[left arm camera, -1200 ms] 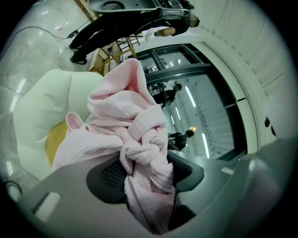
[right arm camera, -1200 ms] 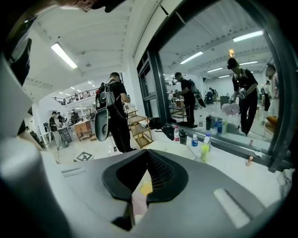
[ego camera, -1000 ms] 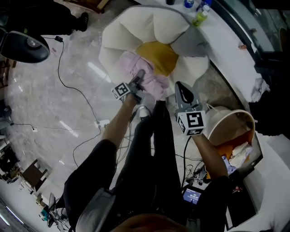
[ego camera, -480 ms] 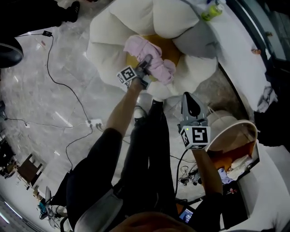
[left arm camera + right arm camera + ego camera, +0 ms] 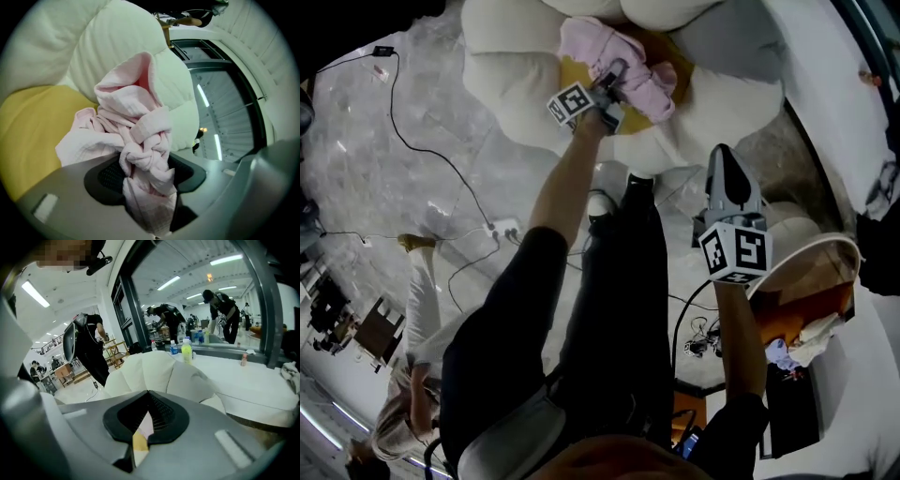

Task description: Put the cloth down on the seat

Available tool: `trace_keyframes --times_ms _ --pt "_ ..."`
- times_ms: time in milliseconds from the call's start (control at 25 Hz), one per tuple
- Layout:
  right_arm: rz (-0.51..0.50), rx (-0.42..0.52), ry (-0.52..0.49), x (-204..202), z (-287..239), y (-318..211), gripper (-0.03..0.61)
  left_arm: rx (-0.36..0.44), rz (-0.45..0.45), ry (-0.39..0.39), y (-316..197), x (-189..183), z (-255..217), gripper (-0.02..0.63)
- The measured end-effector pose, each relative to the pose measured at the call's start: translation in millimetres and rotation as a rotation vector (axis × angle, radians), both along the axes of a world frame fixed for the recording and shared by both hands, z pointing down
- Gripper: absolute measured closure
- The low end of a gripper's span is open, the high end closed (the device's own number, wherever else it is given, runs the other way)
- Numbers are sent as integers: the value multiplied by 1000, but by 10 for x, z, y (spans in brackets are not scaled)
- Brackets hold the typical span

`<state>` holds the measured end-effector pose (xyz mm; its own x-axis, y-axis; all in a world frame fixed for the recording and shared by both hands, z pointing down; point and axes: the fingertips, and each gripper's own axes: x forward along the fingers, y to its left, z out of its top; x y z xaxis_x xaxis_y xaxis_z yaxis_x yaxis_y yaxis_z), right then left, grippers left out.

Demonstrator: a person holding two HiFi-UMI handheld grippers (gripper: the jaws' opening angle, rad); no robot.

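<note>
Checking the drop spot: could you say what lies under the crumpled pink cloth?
Yellow centre cushion of the white petal seat, beside the pink cloth; directly beneath is covered.

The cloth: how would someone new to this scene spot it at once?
Find the big white petal-shaped seat with a yellow centre. Over that centre, the left hand-held gripper grips the cloth: the only pink thing there, crumpled and knotted.

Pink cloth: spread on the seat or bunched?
Bunched. The pink cloth is twisted into a knot-like wad clamped in the left gripper, loose folds hanging over the yellow seat cushion; whether they touch it, cannot tell.
</note>
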<state>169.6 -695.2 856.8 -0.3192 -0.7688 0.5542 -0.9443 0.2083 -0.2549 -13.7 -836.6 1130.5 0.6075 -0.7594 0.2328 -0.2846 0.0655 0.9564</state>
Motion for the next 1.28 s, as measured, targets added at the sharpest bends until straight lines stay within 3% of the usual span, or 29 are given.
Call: trace_keyframes --times_ms 200,320,520,600,800,840,1080,1280 --pt "-41 -41 4 -31 103 161 577 -124 -86 29 225 -214 300 314" --pt "-50 -55 -11 -79 100 218 577 -194 -85 1 436 -348 362 268" --pt "-68 -37 -28 -229 -106 236 577 -233 -49 -25 794 -486 185 270" --pt "-67 -30 -48 -360 -216 257 577 -201 -13 -36 918 -579 -80 298" --pt "-112 3 -37 -630 -723 309 577 -43 62 -122 1085 -648 -1163 577" --pt "-129 16 -33 -708 -867 312 577 -12 69 -138 1093 -690 -1414 603" --pt "-199 83 -9 -1013 -1838 450 577 120 150 -274 1351 -867 -2804 603" --pt "-222 142 26 -1145 -2734 614 577 241 177 -324 1569 -800 -4100 604"
